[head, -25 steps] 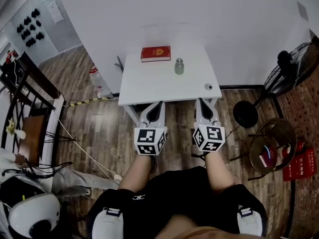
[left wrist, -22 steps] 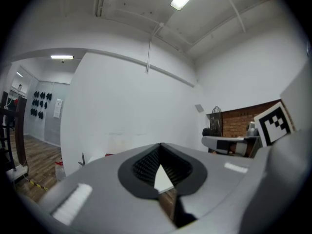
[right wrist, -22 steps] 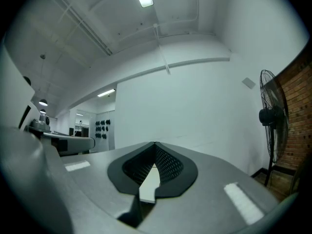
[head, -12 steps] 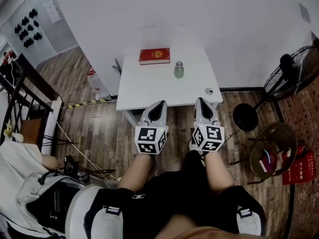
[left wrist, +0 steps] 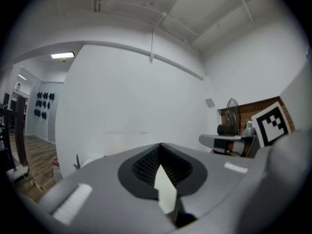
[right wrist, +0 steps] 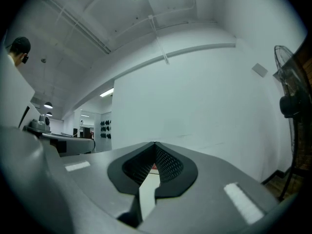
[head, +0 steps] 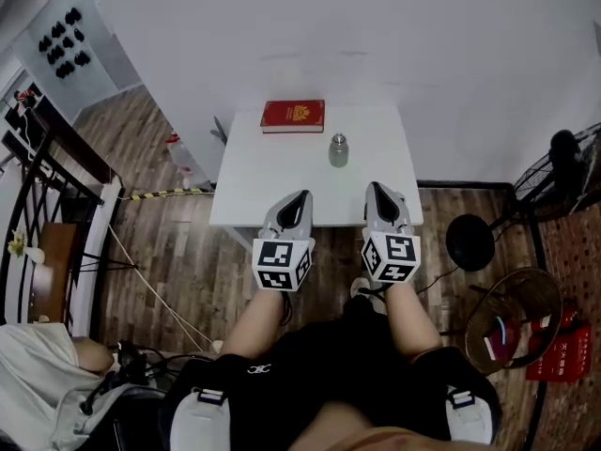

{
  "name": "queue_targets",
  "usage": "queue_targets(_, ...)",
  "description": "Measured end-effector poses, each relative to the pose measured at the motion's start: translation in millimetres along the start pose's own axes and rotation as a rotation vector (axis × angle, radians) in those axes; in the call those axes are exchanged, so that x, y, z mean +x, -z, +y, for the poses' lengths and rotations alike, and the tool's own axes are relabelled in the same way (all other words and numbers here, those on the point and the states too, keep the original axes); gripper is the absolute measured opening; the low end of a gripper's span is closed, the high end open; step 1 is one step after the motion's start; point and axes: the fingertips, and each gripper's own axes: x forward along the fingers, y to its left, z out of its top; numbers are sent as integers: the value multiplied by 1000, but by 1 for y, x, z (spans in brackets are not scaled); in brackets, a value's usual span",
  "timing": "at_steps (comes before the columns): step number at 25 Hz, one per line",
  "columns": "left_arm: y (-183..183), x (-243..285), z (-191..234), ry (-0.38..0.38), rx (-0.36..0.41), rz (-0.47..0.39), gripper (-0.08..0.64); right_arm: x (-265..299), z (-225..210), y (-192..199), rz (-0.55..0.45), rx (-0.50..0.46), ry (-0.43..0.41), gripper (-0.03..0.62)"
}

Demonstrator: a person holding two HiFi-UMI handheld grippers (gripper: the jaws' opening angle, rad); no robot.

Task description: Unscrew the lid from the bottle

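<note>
Left hand-held gripper (head: pixel 301 196) and right hand-held gripper (head: pixel 375 188) closed, empty, at table (head: pixel 272 172) edge, bottle (head: pixel 338 150) near red book (head: pixel 292 116)

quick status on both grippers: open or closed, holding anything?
Left gripper: closed, holding nothing.
Right gripper: closed, holding nothing.

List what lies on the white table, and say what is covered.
On the table: a red book at the far edge and a lidded bottle right of it. The left gripper and right gripper cover parts of the near edge.
</note>
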Motion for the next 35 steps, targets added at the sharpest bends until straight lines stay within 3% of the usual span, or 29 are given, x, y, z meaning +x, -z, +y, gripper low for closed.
queue_targets(12,-9,112,20,-118,-21,30,54,112,-58,-1,50,-8,-131,2)
queue_targets(23,-11,170,43,-189,-32,48,54,185,-78,5,83,-19,-212,2)
queue_targets(29,-3,195,73,-192,-39,50,54,223,-75,14,81,-46,-231,2)
queue_targets(35,11,228,100,-136,-37,54,54,262,-79,34,65,-56,-215,2)
